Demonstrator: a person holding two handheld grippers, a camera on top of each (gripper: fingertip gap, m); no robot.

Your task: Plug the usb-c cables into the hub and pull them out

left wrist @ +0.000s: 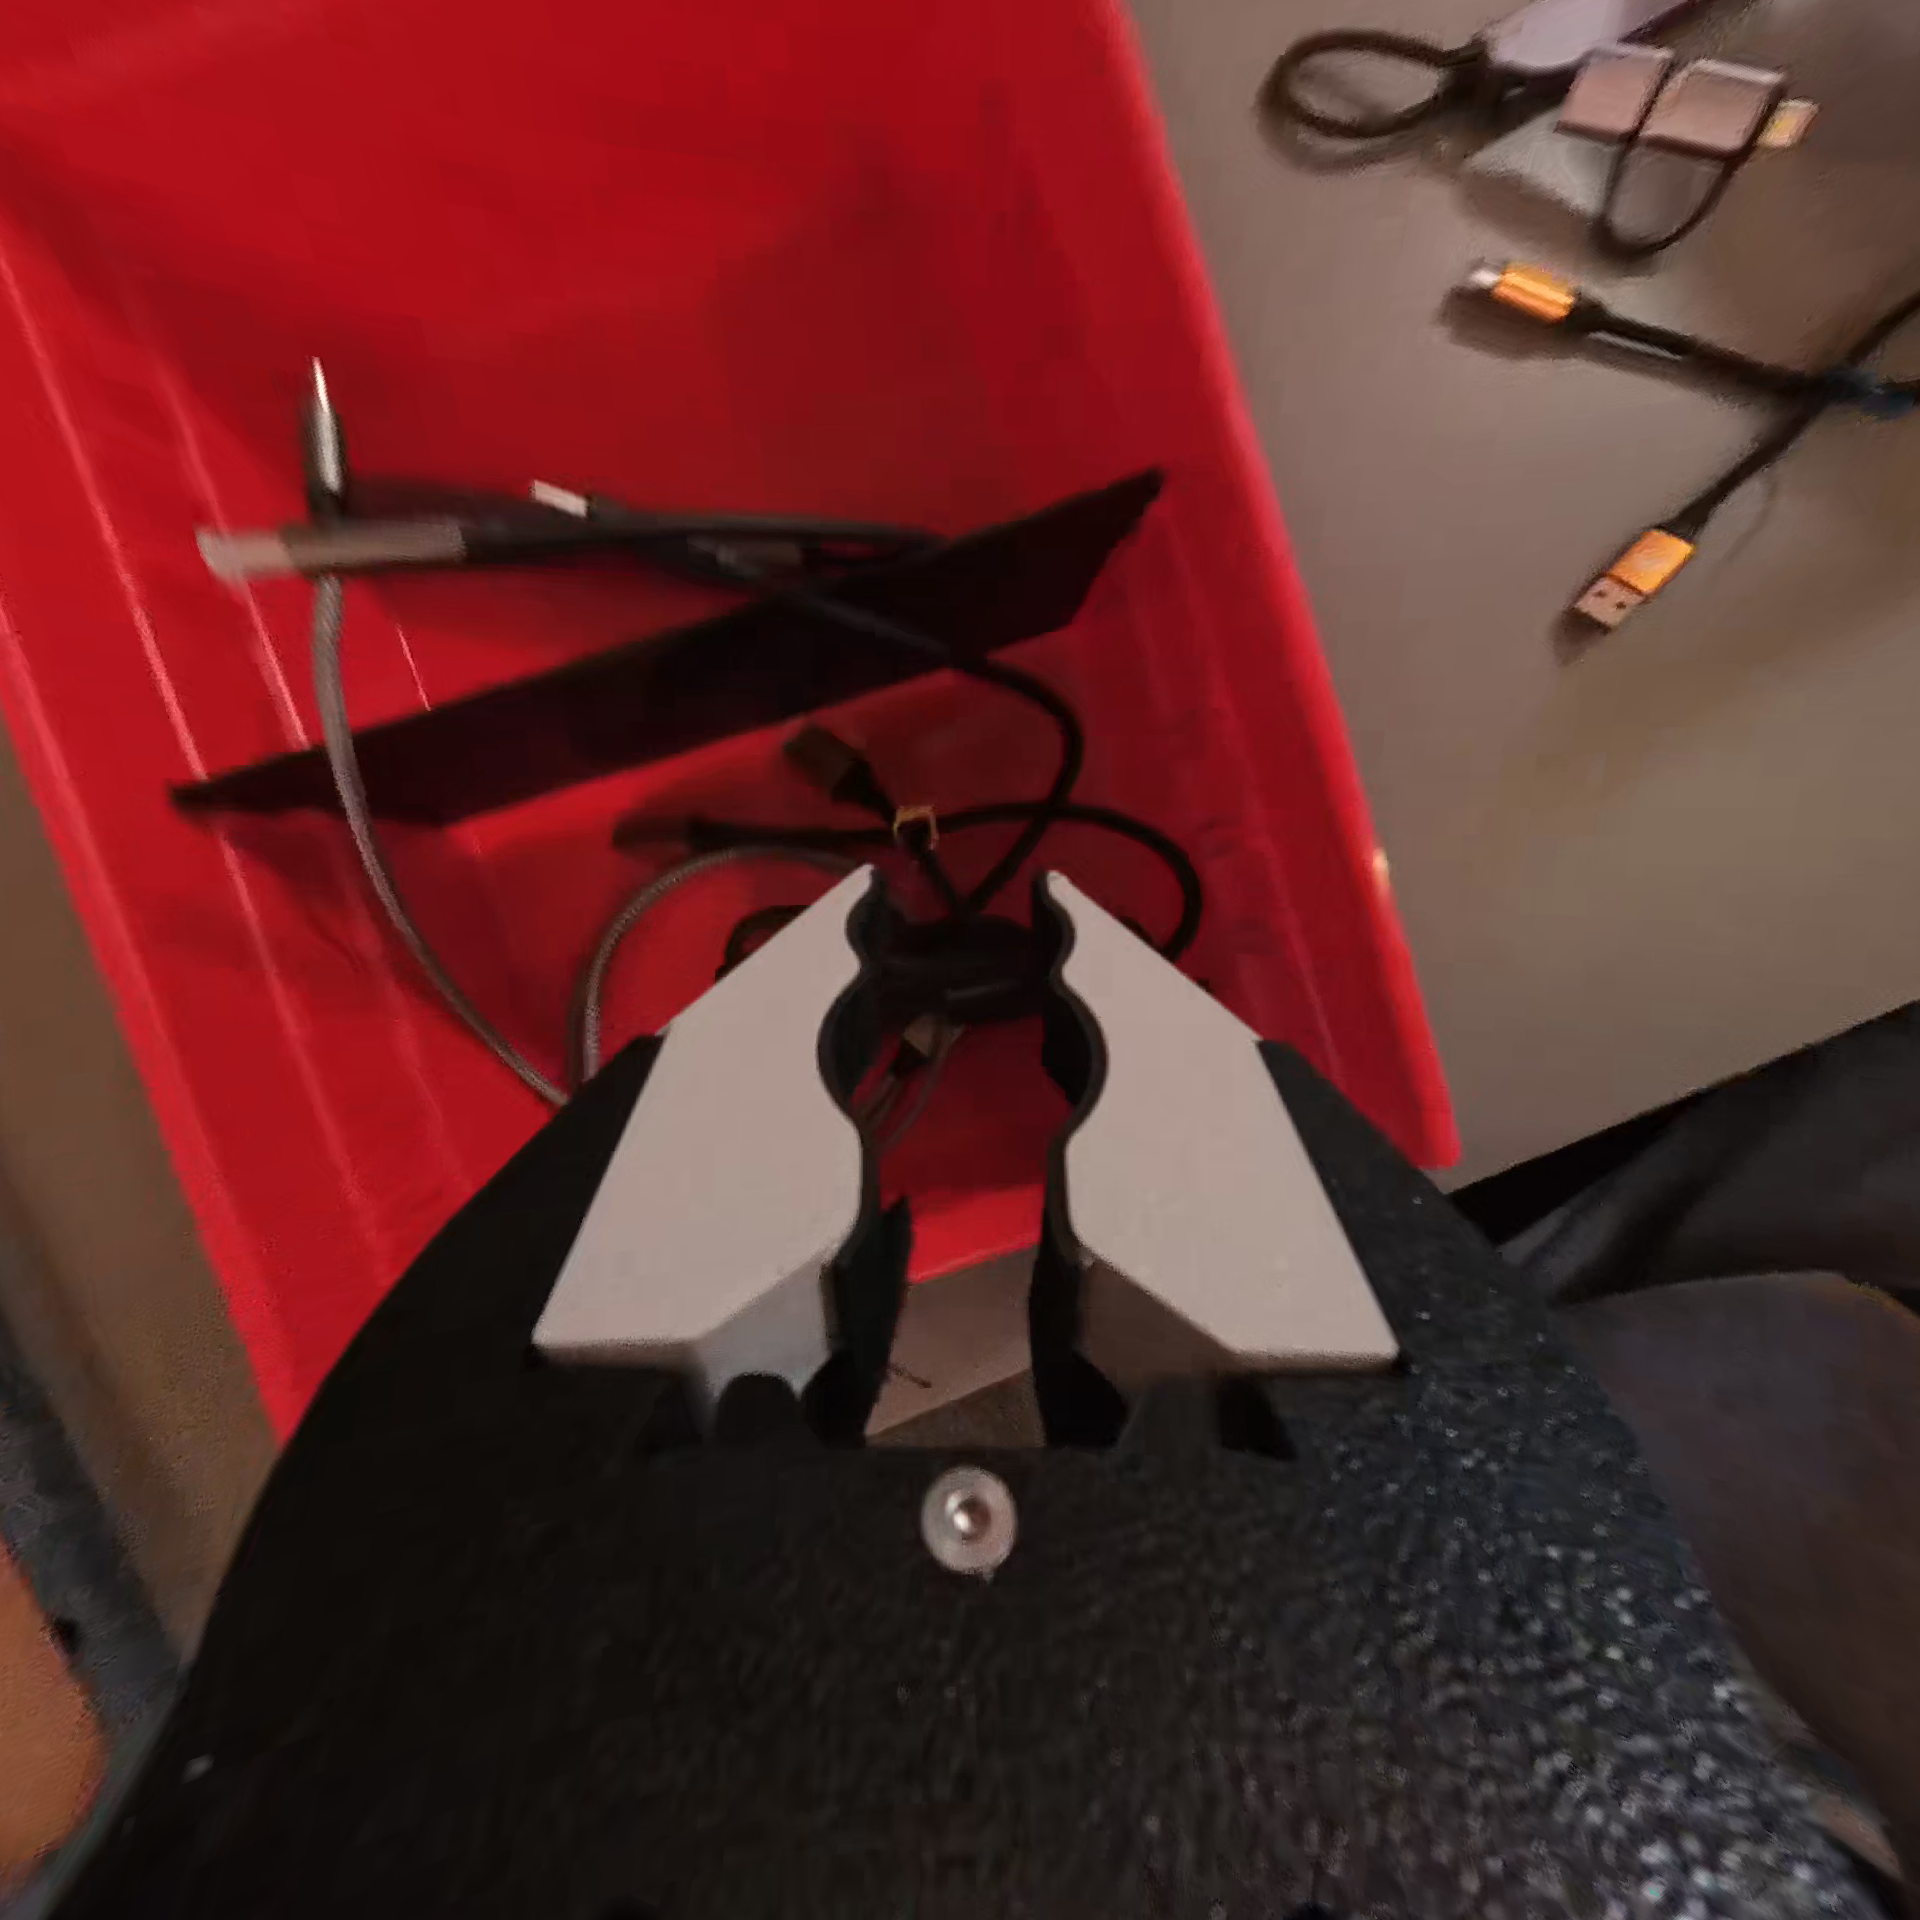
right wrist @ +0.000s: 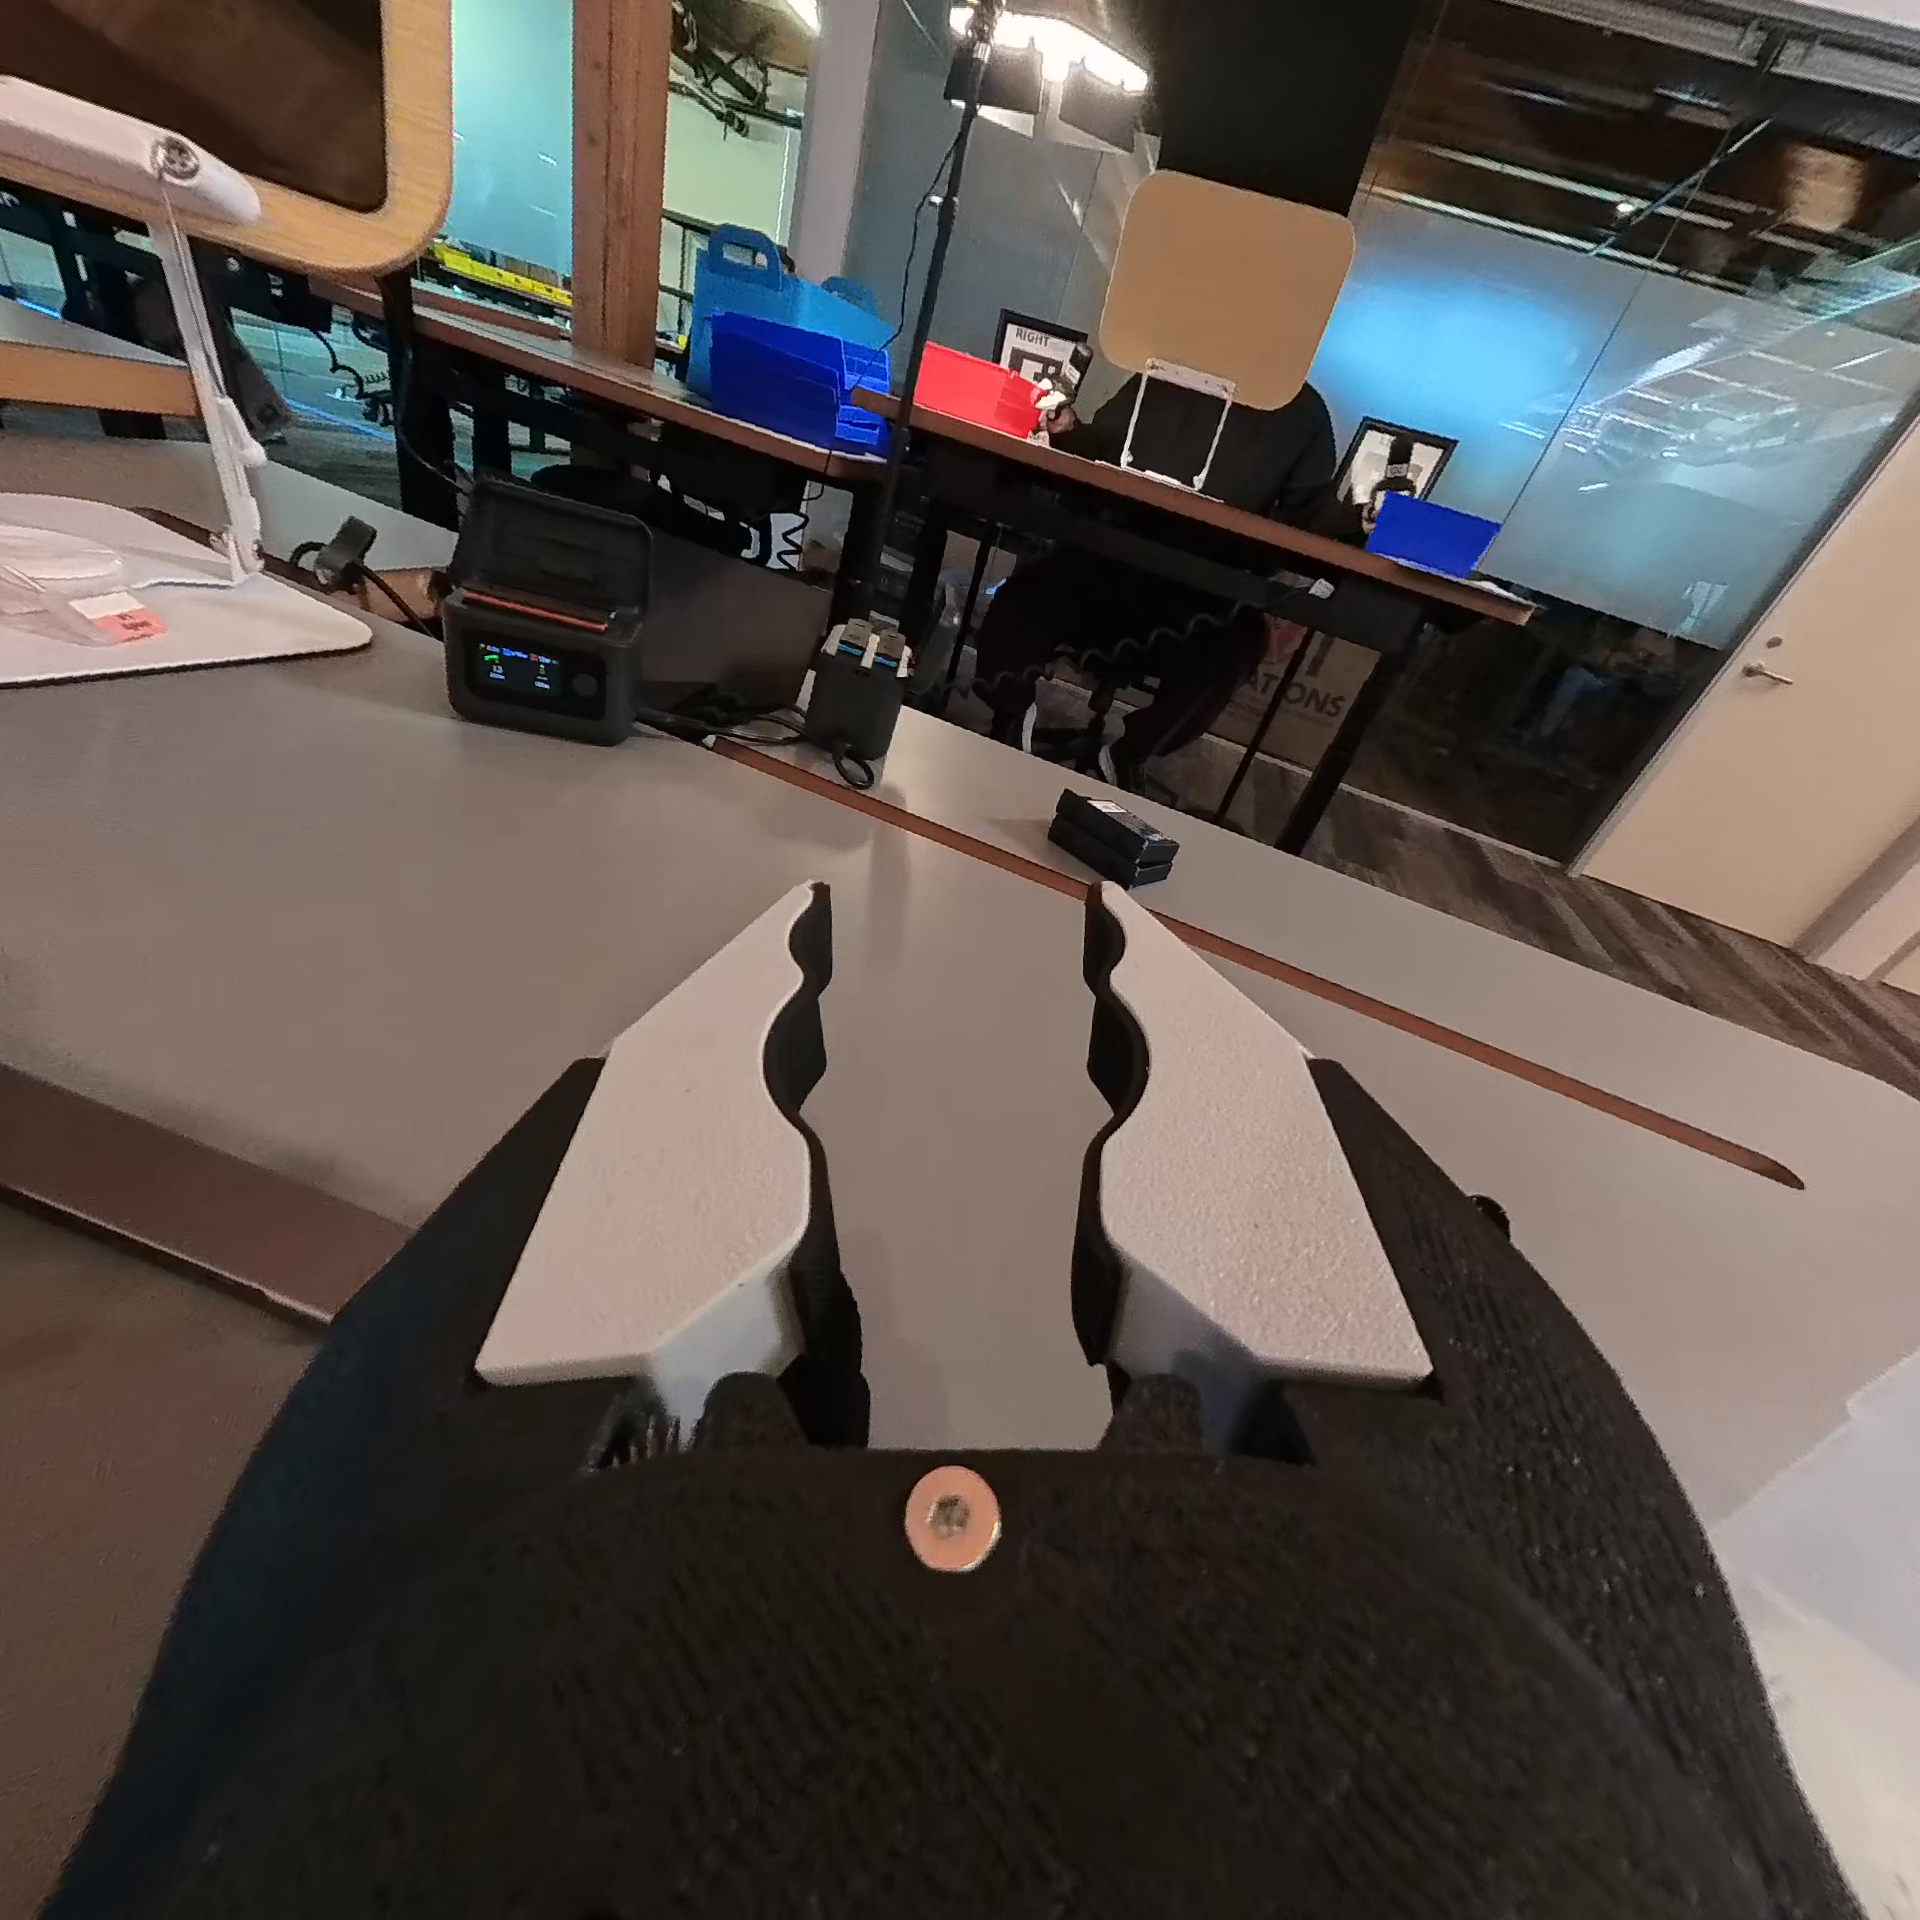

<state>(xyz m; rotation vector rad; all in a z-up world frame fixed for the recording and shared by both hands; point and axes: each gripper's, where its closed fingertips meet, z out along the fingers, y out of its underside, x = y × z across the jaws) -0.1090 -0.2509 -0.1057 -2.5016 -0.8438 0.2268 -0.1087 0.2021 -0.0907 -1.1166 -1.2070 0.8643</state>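
Left gripper (left wrist: 958, 925) over near end of red bin (left wrist: 1278, 727), fingers part-open w/ a coiled black cable bundle (left wrist: 956, 971) sitting between the scalloped inner edges. Looks pinched at the tips, but frame blurred; can't tell for sure whether gripped or just straddled. Bundle = thin black cord wound in a tight loop, strands fanning up out of it toward a small gold-tipped plug (left wrist: 916, 826).

Elsewhere in bin, beyond the tips: dark plug (left wrist: 826, 750) just past the bundle; black divider strip (left wrist: 665, 675) lying diagonal across bin floor; grey braided cable (left wrist: 348, 769) curving from near the fingers up the left side; silver-shelled connector (left wrist: 332, 549) and a smaller silver-tipped plug (left wrist: 561, 501) at far left, both on black leads running right over the divider. One more thin metal-tipped plug (left wrist: 324, 426) standing near-upright by bin wall.

Outside bin, on grey table (left wrist: 1558, 831), well apart from left gripper, upper right: hub (left wrist: 1673, 99) w/ grey block-shaped plugs beside it and a black looped cord (left wrist: 1351, 88); orange-shelled plug (left wrist: 1538, 293) and second orange plug (left wrist: 1631, 582), both on black leads meeting at right edge.

Right gripper (right wrist: 958, 914) wide open, nothing in it, aimed level across bare grey tabletop (right wrist: 416, 883). None of the cables or hub in right wrist view. Far off on table: black box w/ small lit screen (right wrist: 540, 623), small dark charger block (right wrist: 862, 686), flat black packs (right wrist: 1114, 836). Seated person (right wrist: 1174, 540) at a desk behind, blue bins (right wrist: 790, 374) there too.
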